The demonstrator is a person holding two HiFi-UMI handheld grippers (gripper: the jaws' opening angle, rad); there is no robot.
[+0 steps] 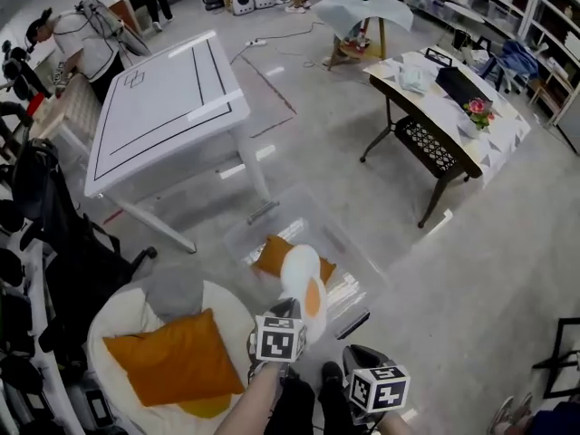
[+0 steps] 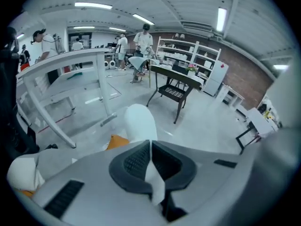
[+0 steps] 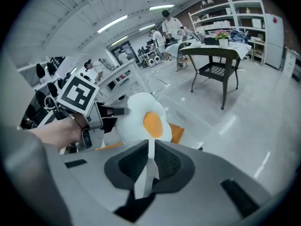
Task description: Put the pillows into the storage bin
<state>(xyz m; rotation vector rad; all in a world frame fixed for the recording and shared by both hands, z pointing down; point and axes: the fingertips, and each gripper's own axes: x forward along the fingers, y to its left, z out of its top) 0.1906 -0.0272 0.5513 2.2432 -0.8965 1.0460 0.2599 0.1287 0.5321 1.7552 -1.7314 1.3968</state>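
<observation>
- Two hand-held grippers share one load. Your left hand-held gripper is clenched on a fold of white fabric at the edge of the fried-egg pillow. Your right hand-held gripper pinches the same pillow's white rim in the same way.
- Gripping the thin rim at two spots is, I judge, why the soft pillow hangs upright between your hands instead of sagging from one corner. Its yolk side is turned toward your right hand-held gripper.
- From your head view the pillow sits over the clear storage bin, which stands on the floor just in front of you. Lowering it and letting go looks like the step in hand.
- One orange pillow already lies inside the bin, toward its far left end. The free room appears to be on the near side, under your load.
- A second orange pillow and a grey pillow lie on the round cream seat to your left, near the bin. That probably keeps each carry short.
- No brand, label or readable writing shows on the pillows or the bin. The marker cubes on your hand-held grippers carry only black-and-white square patterns.
</observation>
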